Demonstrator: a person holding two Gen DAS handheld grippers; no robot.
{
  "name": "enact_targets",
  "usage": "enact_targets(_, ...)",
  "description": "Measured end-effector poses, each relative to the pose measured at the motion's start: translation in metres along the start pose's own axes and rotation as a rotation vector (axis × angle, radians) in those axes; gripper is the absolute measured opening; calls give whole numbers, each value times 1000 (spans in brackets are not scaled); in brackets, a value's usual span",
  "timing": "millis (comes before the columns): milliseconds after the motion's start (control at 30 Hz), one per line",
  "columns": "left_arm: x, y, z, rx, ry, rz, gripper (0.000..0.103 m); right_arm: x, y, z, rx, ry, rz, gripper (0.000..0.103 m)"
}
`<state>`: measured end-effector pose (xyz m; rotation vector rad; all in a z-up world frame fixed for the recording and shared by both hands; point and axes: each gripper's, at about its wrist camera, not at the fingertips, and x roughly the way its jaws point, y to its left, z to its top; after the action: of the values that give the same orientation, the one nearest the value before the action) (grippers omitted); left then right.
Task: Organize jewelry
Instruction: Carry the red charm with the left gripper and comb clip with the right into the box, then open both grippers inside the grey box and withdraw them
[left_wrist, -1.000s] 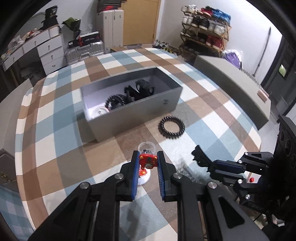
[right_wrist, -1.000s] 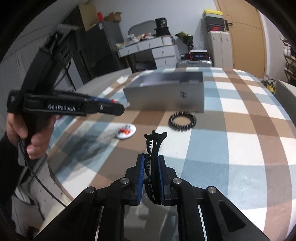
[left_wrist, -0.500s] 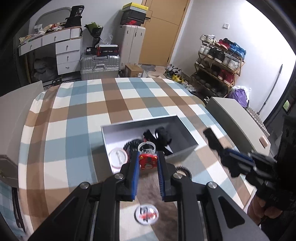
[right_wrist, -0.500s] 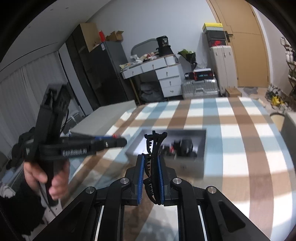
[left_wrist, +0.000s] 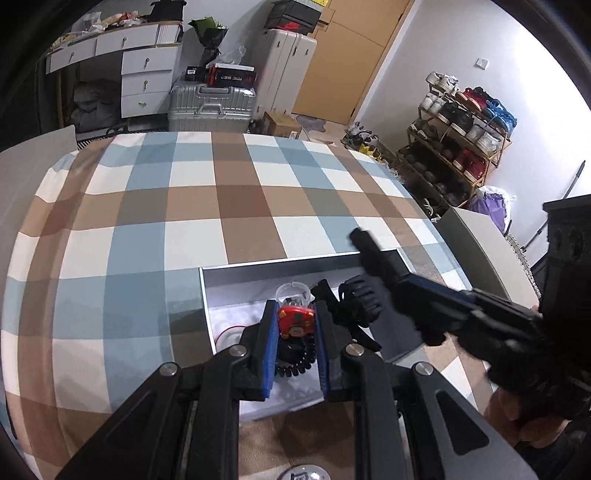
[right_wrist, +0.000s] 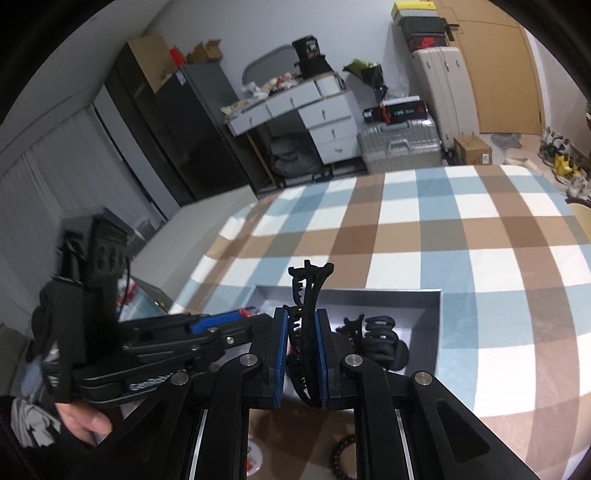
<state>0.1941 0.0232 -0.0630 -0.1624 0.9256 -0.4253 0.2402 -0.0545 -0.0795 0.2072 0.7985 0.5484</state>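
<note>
My left gripper (left_wrist: 295, 325) is shut on a red toy ring with a clear band (left_wrist: 294, 320) and holds it over the open grey box (left_wrist: 258, 266). My right gripper (right_wrist: 301, 328) is shut on a black hair claw clip (right_wrist: 308, 295), also above the grey box (right_wrist: 439, 321). Inside the box lie another black claw clip (right_wrist: 376, 332), a black beaded bracelet (left_wrist: 295, 363) and a round clear-lidded case (left_wrist: 231, 338). In the left wrist view the right gripper (left_wrist: 364, 243) reaches over the box's right half.
The box sits on a checked blue, brown and white cloth (left_wrist: 184, 206). A black beaded bracelet (right_wrist: 341, 456) and a small round white case (right_wrist: 255, 461) lie on the cloth in front of the box. Grey benches flank the table.
Both grippers rose from the cloth with their loads and moved forward over the grey box. The round case and the bracelet stayed on the cloth behind.
</note>
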Motion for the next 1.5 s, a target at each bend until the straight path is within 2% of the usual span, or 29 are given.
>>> enact_targets(200,5,-1,0,8,23,-5,13,21,-5,-5,5,57,-20,13)
enact_targets(500,3,-1,4,2,15,-11,14,20,0,-5,-38,54,-45,16)
enact_targets(567,2,-2,5,3,27,-9,19,16,3,-6,-51,44,-50,16)
enact_targets(700,-2,-3,3,-2,21,-12,44,-1,9,-7,-78,-5,-74,25)
enact_targets(833,-17,-7,0,6,-14,-8,49,-21,11,-6,-72,-49,-75,25)
enact_targets(933,-25,-11,-1,15,-29,-3,49,-39,13,-9,-70,-85,-86,25)
enact_targets(1067,-38,-17,-5,26,-55,21,50,-61,17,-15,-77,-114,-102,38)
enact_targets(1133,-43,-21,-8,35,-60,34,50,-69,20,-19,-81,-124,-105,41)
enact_targets(1300,-55,-30,-19,60,-78,61,51,-89,28,-31,-93,-153,-108,58)
enact_targets(1367,-58,-31,-22,58,-82,75,58,-95,31,-37,-95,-161,-110,62)
enact_targets(1400,-59,-31,-25,51,-88,83,67,-96,31,-39,-93,-161,-112,63)
enact_targets(1433,-61,-30,-28,44,-95,89,72,-98,31,-43,-92,-160,-114,65)
enact_targets(1500,-63,-30,-34,35,-99,85,73,-100,31,-50,-90,-157,-123,68)
